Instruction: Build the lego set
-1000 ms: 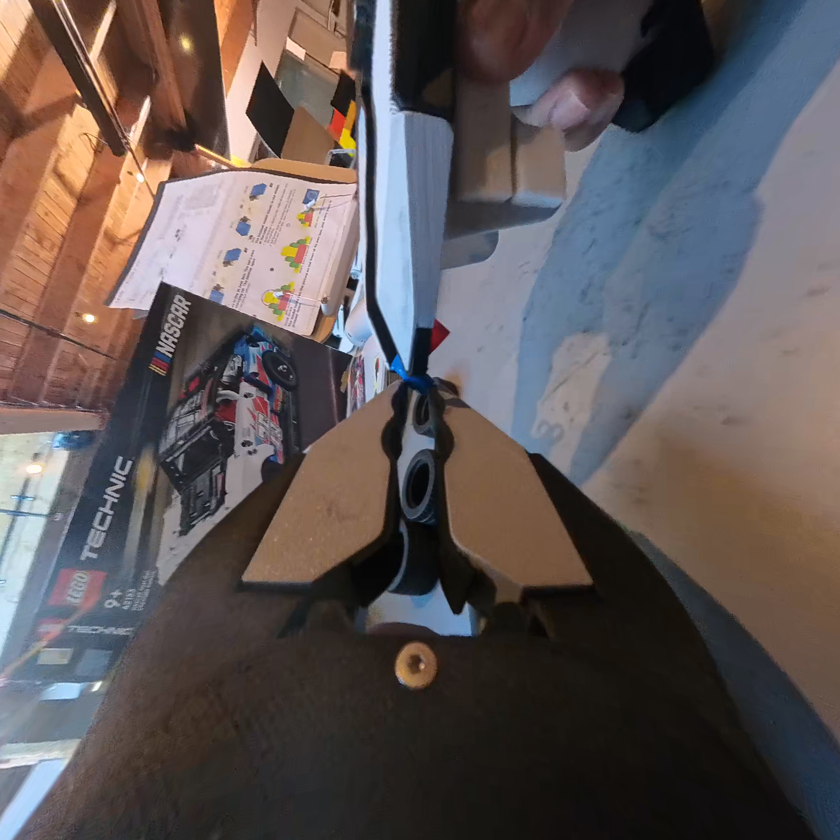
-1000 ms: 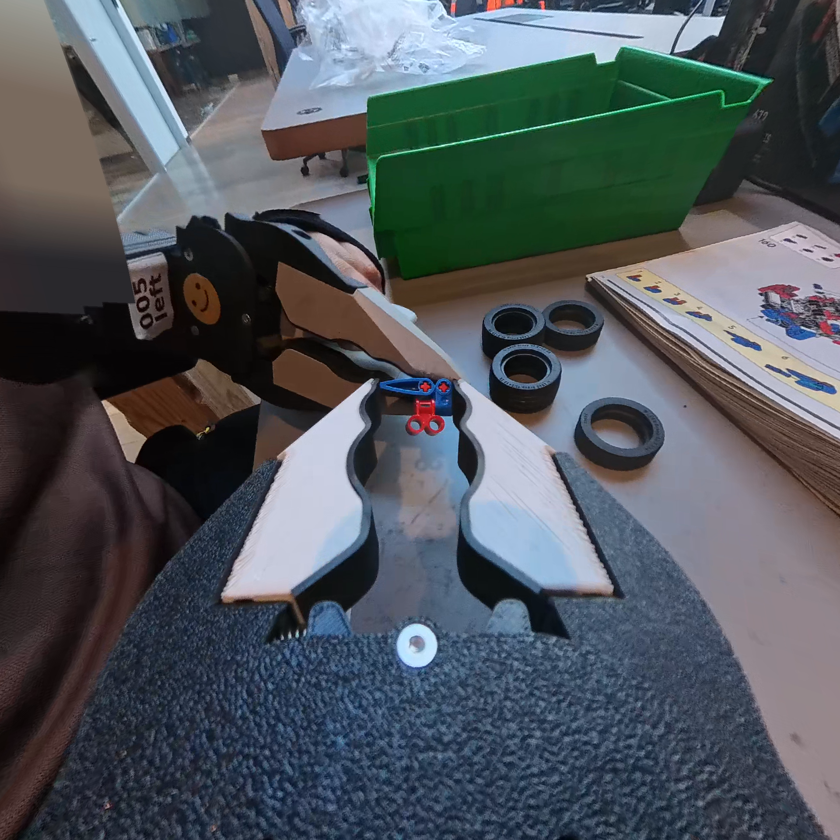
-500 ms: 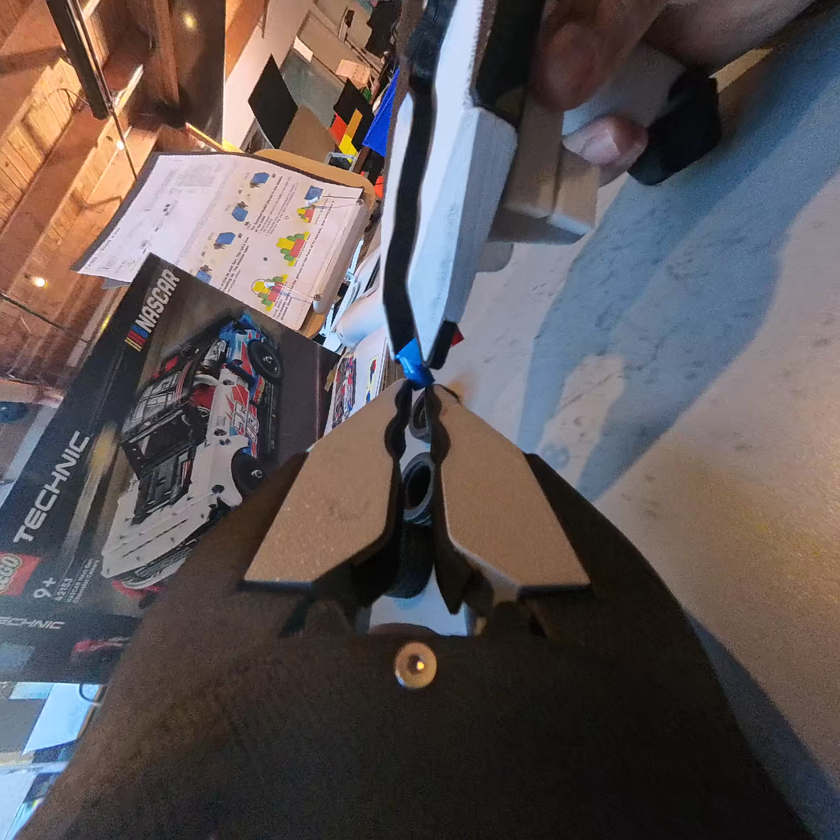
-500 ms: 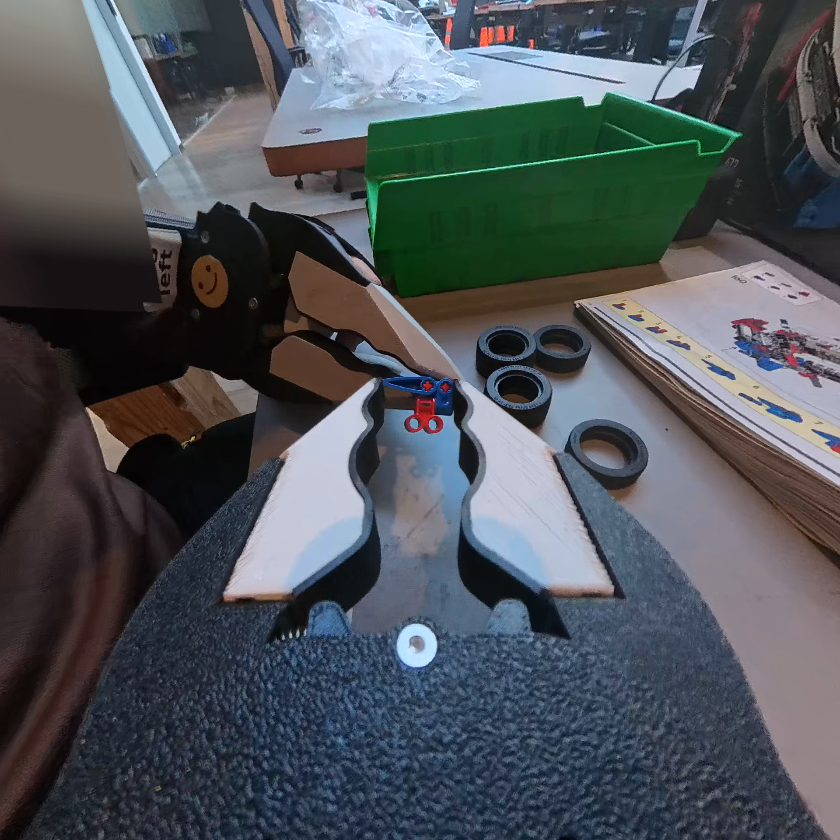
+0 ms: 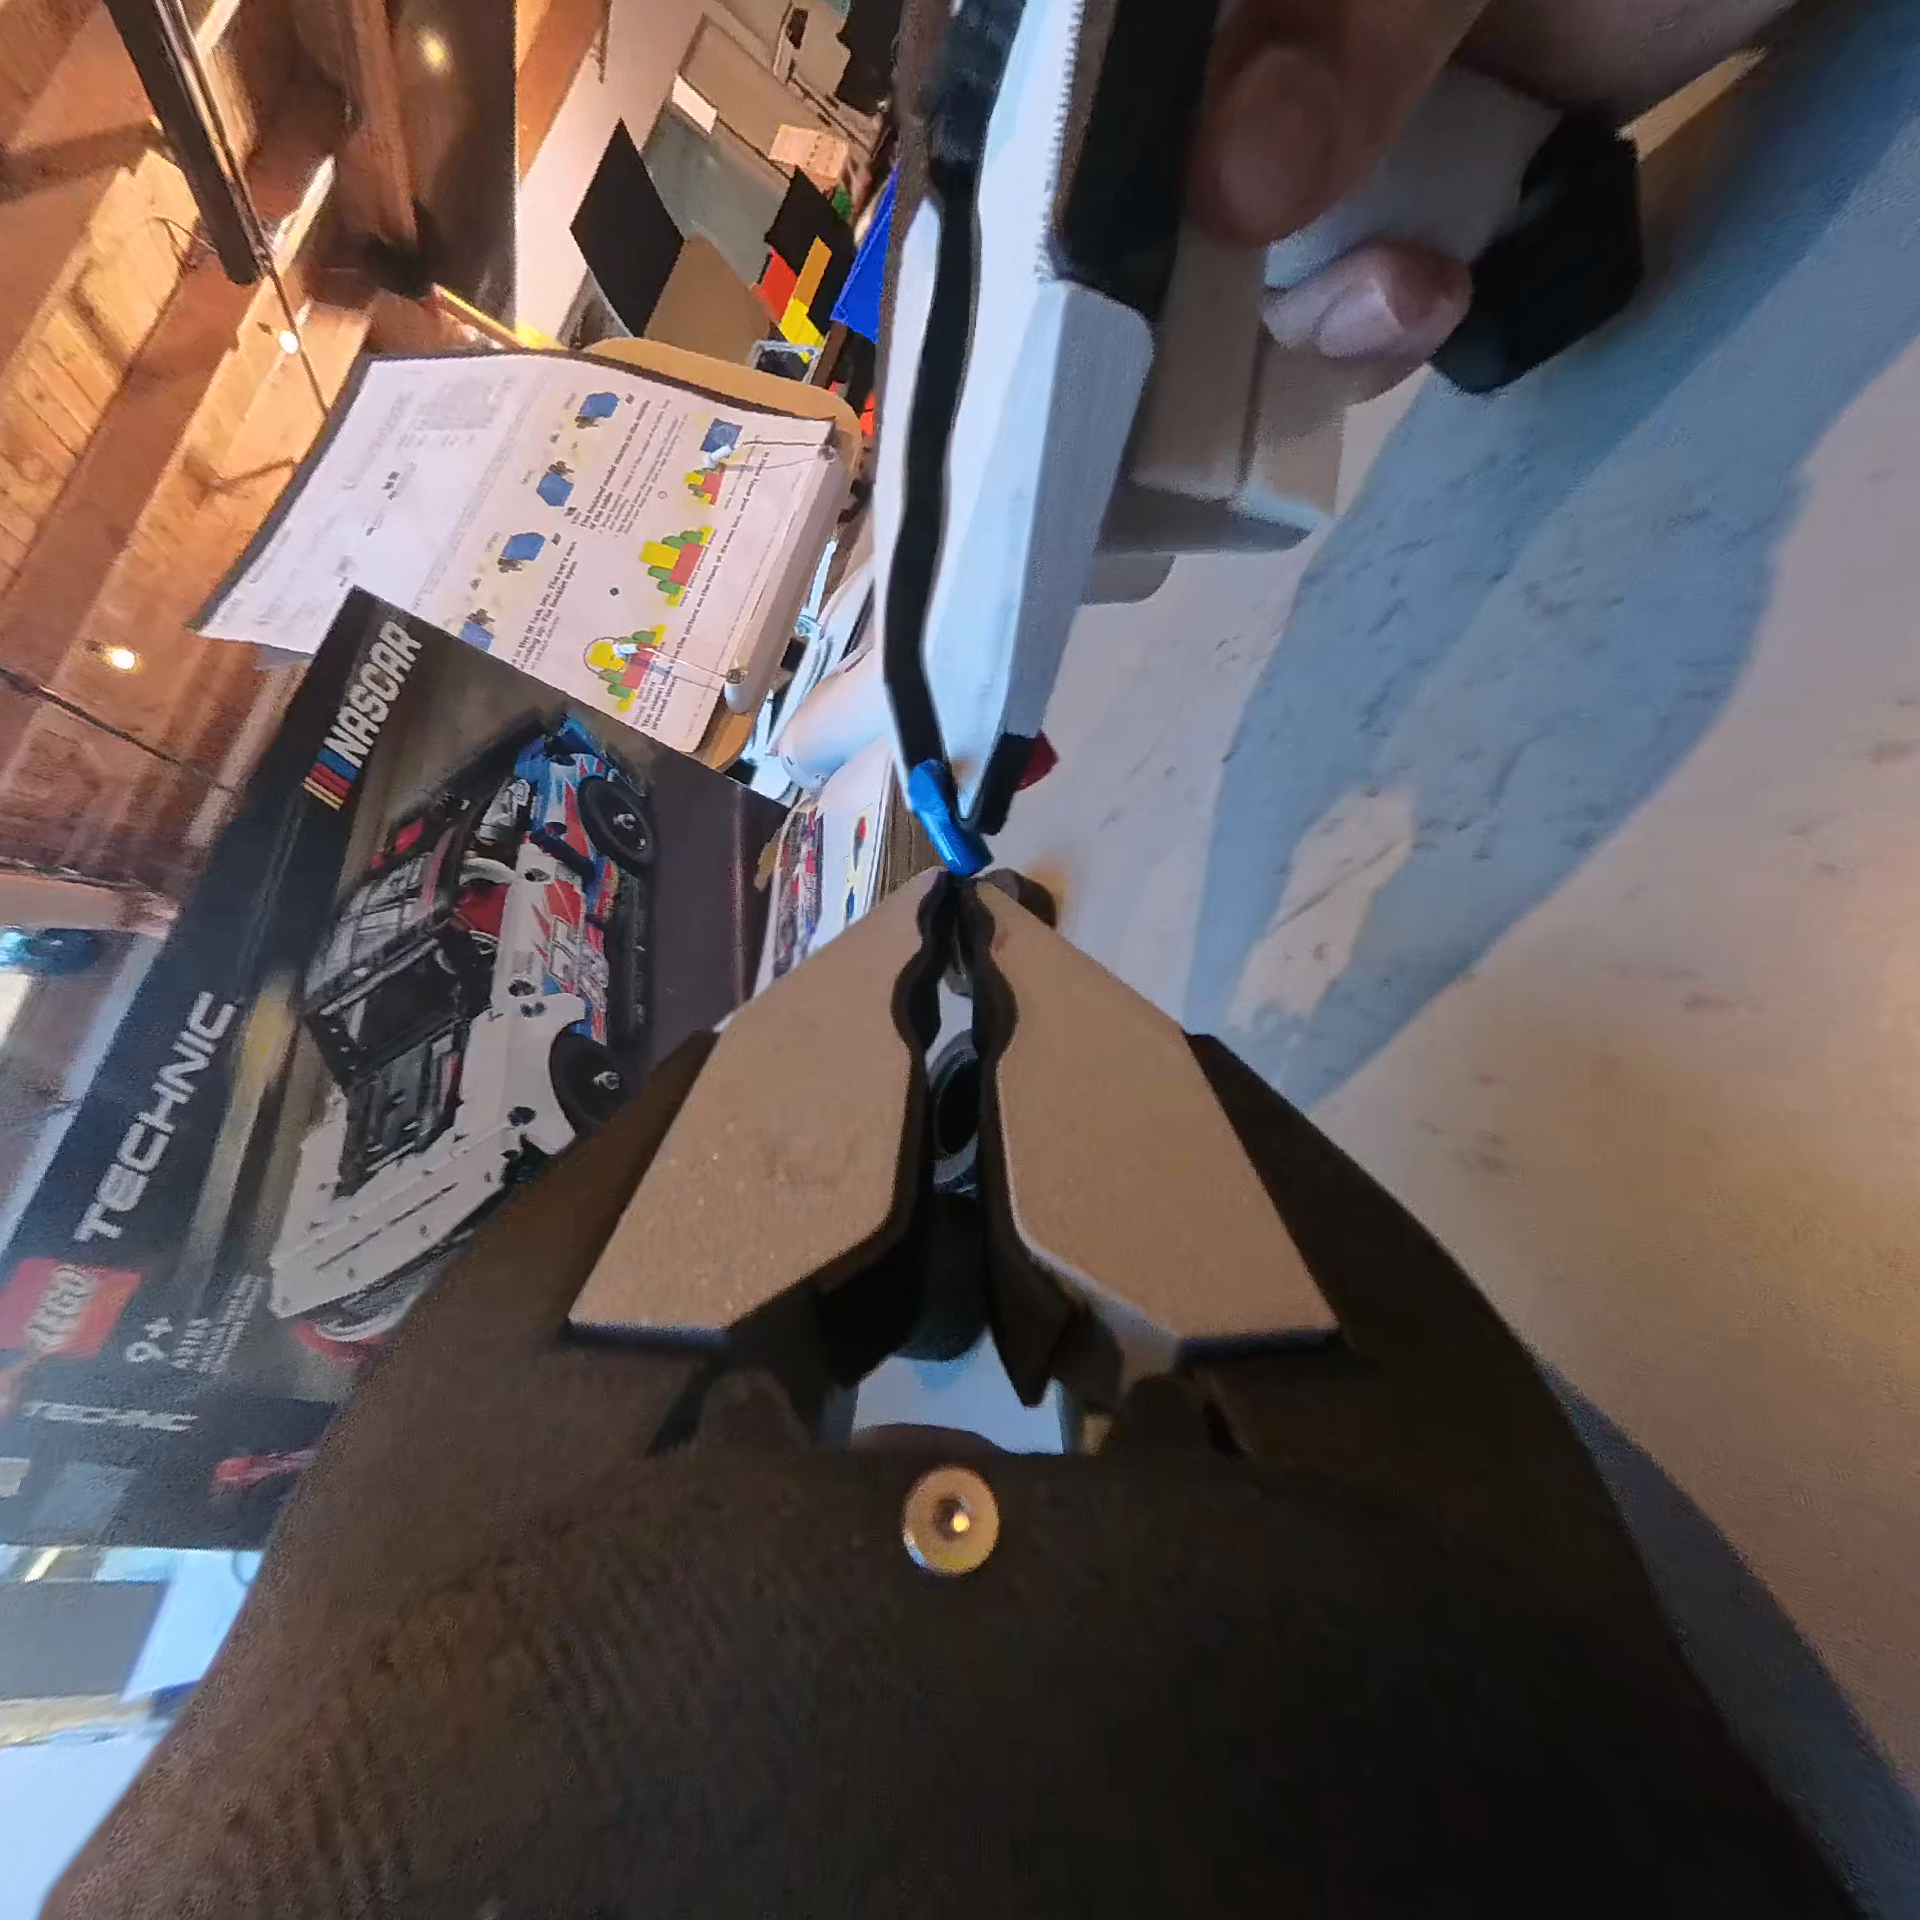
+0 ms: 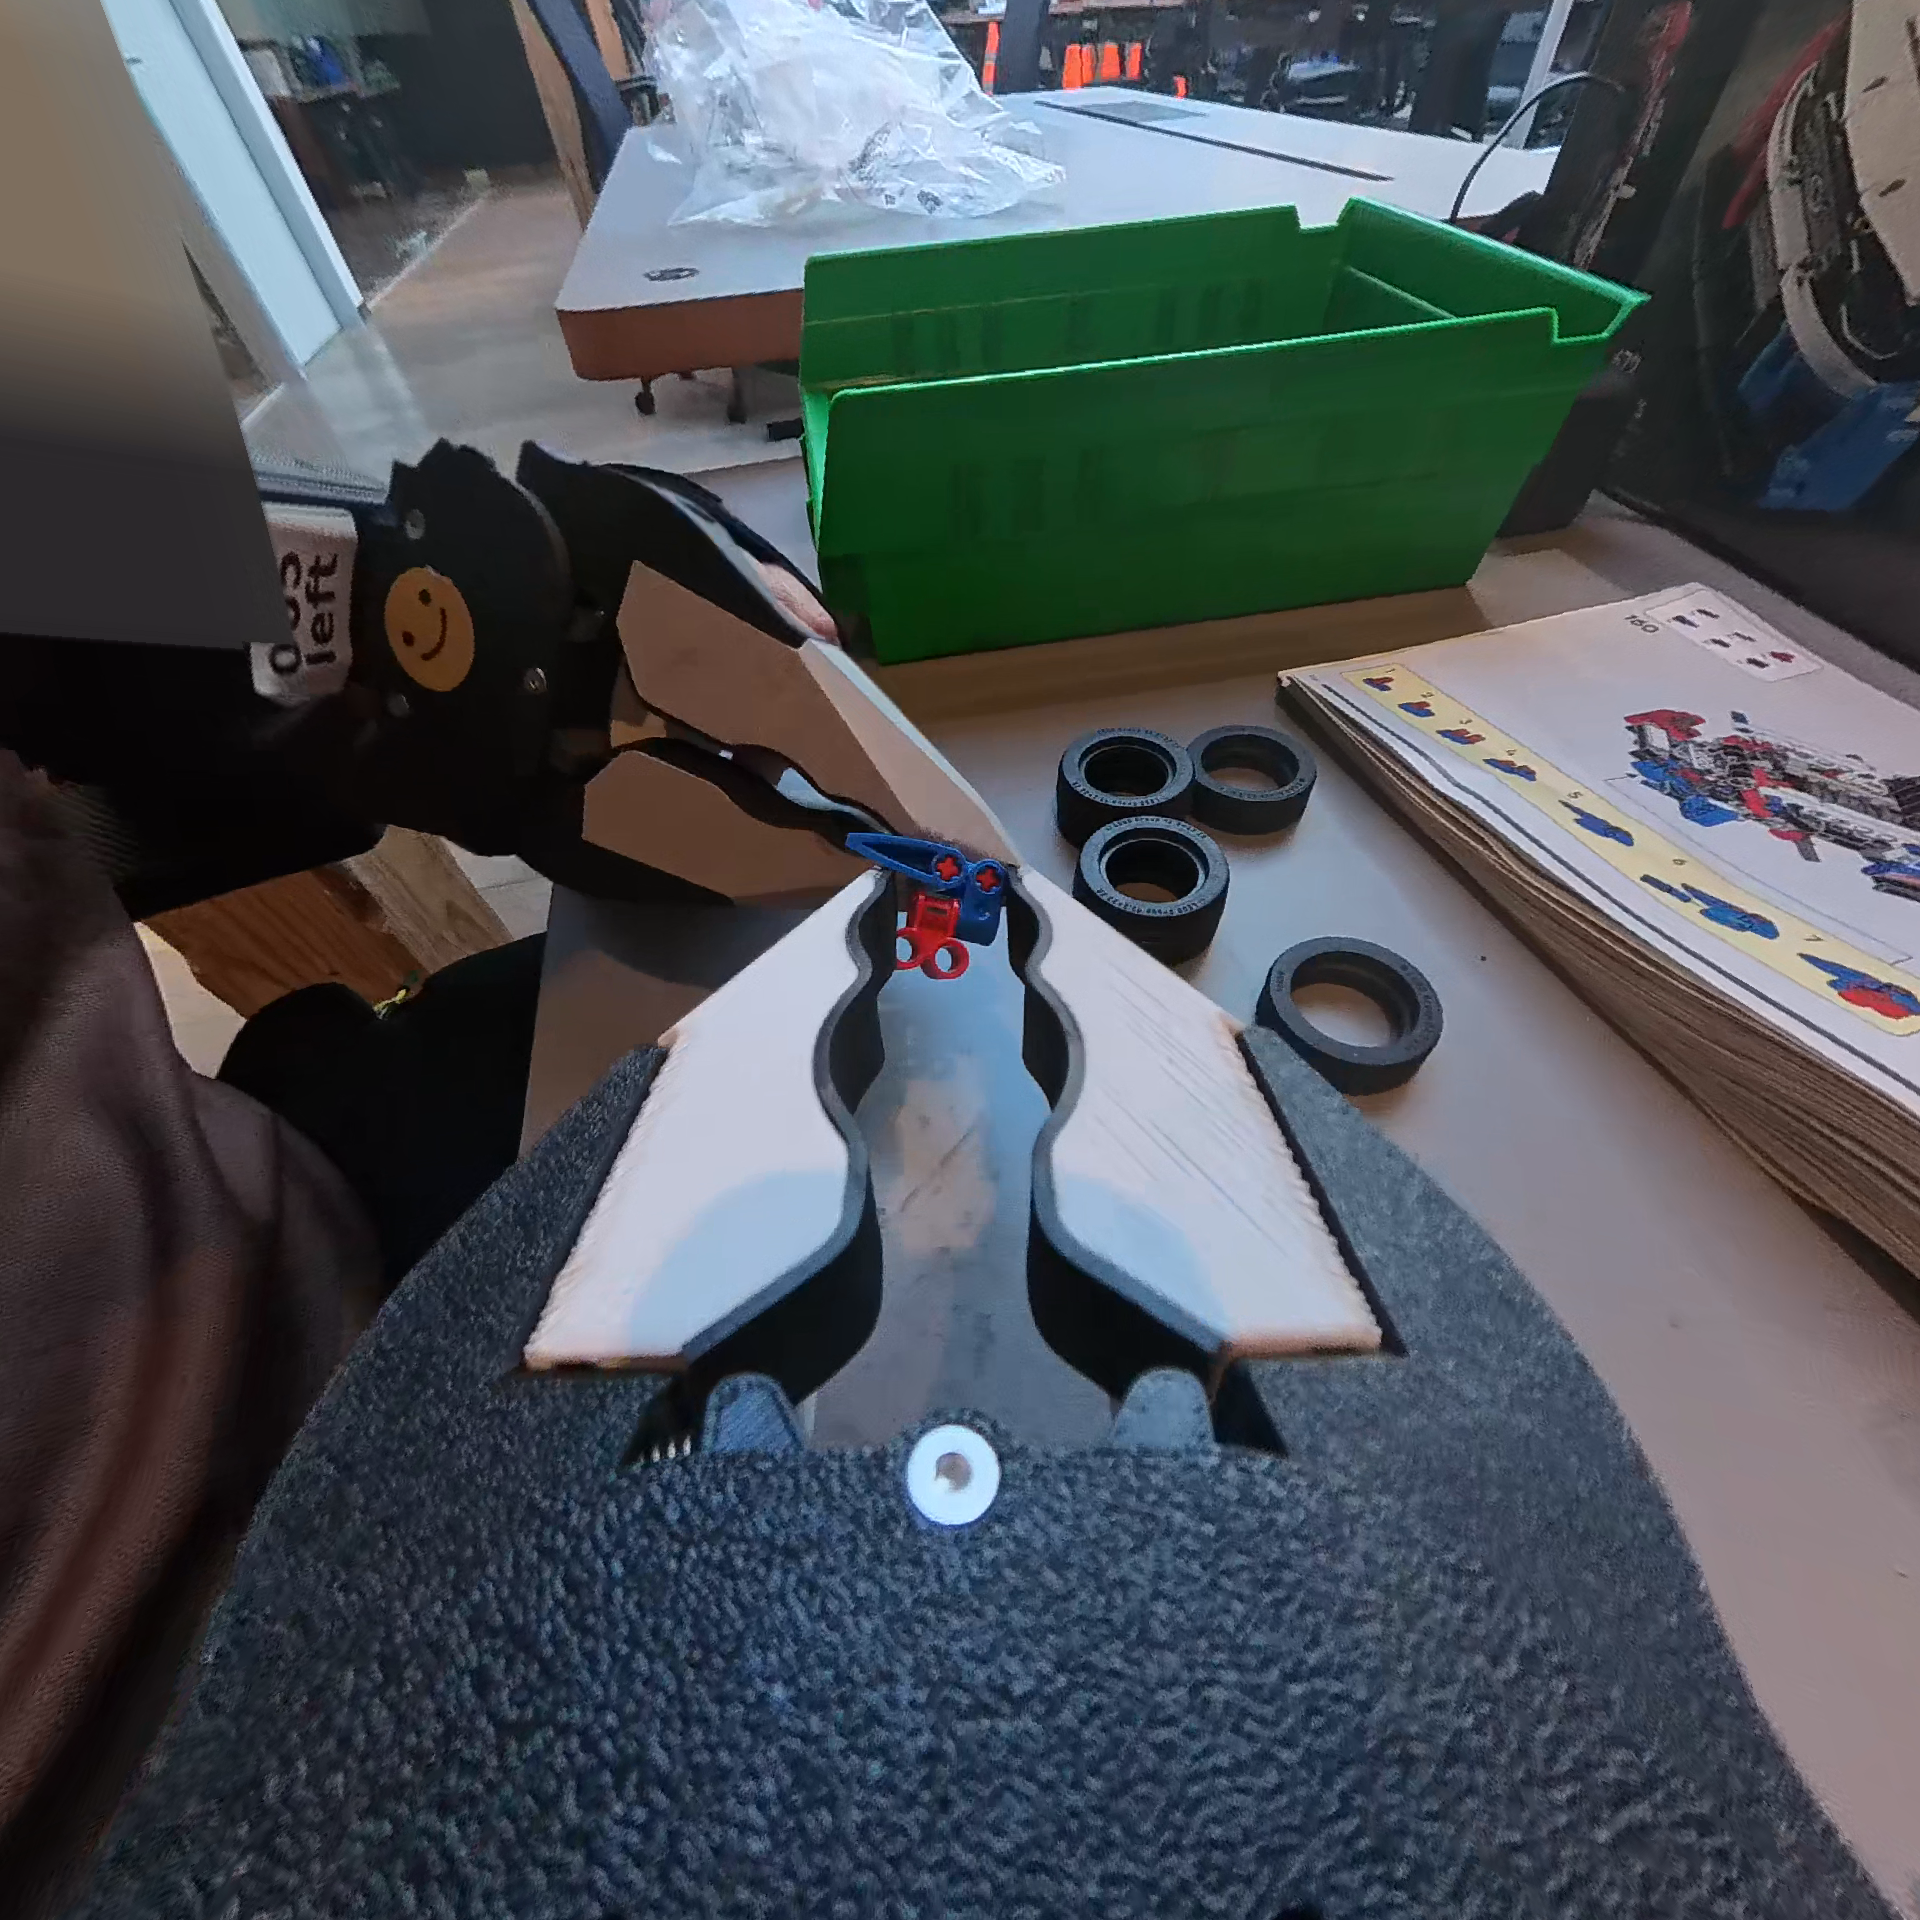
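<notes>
Right gripper (image 6: 951,904) clamps blue-red lego piece (image 6: 951,899) above counter (image 6: 1558,1195), steadying it. Left gripper (image 5: 958,894), tips together, pinches its blue end to join parts. Tyres (image 6: 1148,878) wait nearby.

Left tongs (image 5: 961,896) seemingly pinch blue piece (image 5: 943,821).

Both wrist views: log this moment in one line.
right gripper: shut on blue-red piece | left gripper: closed at its tip | tyres: four on table
</notes>
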`<move>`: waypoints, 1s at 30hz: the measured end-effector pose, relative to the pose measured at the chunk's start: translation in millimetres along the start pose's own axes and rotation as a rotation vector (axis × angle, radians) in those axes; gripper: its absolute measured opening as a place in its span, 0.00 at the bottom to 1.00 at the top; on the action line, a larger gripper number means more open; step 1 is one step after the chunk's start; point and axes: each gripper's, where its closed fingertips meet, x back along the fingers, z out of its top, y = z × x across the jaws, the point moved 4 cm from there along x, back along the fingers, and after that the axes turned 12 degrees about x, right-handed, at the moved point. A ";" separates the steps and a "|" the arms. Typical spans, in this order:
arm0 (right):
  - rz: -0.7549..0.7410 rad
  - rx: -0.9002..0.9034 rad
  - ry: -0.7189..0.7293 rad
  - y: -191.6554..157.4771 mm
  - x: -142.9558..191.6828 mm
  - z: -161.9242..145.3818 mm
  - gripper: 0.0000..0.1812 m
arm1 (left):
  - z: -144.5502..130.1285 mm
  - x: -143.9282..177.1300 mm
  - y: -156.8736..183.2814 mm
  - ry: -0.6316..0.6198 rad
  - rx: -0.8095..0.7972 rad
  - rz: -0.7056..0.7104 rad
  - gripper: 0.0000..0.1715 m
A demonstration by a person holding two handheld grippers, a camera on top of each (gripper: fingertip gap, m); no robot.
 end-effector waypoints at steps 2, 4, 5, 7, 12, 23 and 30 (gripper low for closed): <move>-0.002 -0.023 0.011 1.8 1.3 -0.3 0.11 | -0.4 -0.6 0.9 -0.006 -0.026 0.011 0.00; 0.001 -0.058 0.050 4.5 5.3 2.3 0.14 | -1.4 -0.8 -0.7 -0.013 -0.027 0.021 0.00; 0.005 -0.081 0.071 6.1 7.8 3.9 0.17 | -1.4 -0.6 -2.6 -0.013 -0.020 0.031 0.00; 0.006 -0.126 0.094 11.2 11.3 3.7 0.20 | -1.0 0.2 -6.1 -0.007 -0.002 0.042 0.00; 0.068 -0.185 0.102 9.7 7.9 0.7 0.24 | 1.8 3.1 -14.4 0.012 0.018 0.094 0.00; -0.162 -0.075 -0.081 37.1 69.8 -11.6 0.20 | -24.5 -11.1 -12.1 -0.137 0.186 -0.015 0.00; -0.112 -0.114 -0.326 -2.5 74.7 -62.2 0.22 | -22.8 -10.3 -9.5 -0.112 0.325 -0.126 0.00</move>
